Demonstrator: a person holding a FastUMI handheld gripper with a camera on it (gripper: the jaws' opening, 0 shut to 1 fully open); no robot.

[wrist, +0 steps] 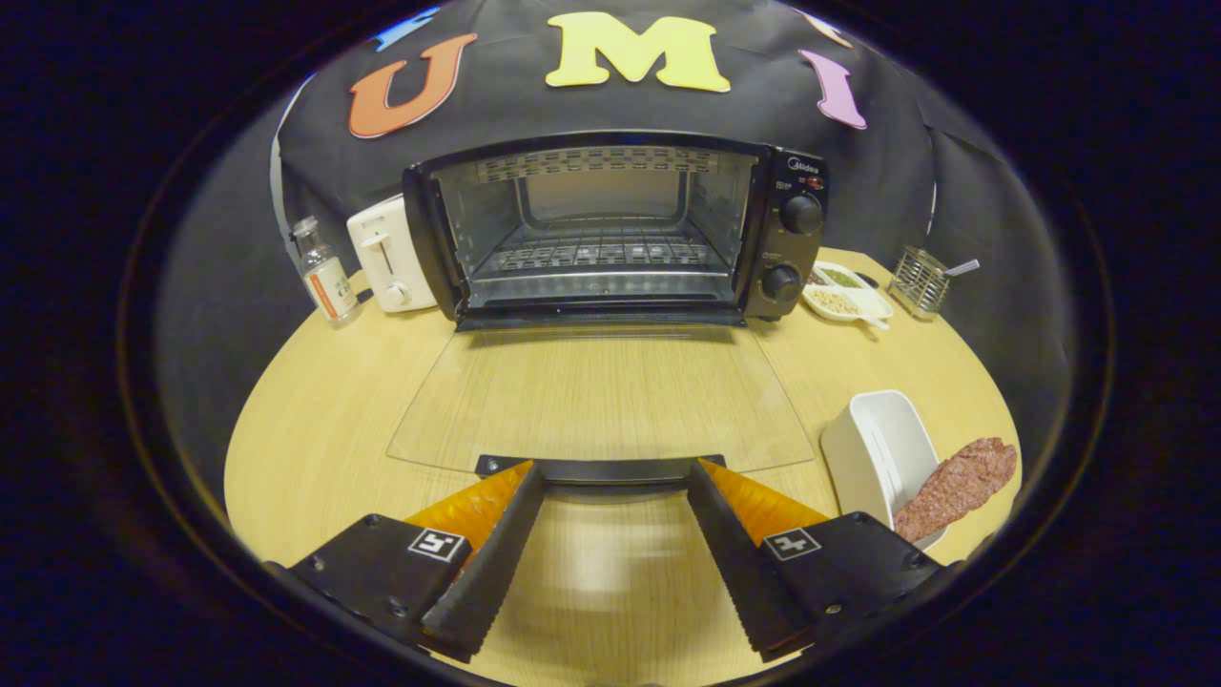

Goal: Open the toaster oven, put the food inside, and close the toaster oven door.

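Facing a Midea toaster oven (610,229), door (601,401) down, the gripper (615,477) is spread.

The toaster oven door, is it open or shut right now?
Open. The glass door lies flat on the table, its handle at the open gripper's tips, and the toaster oven's rack shows.

Non-task items on the desk (324,420): small glass bottle (324,271) and white slot toaster (389,254) side by side at back left; divided white dish of seeds (847,292) and wire holder (920,281) at back right.
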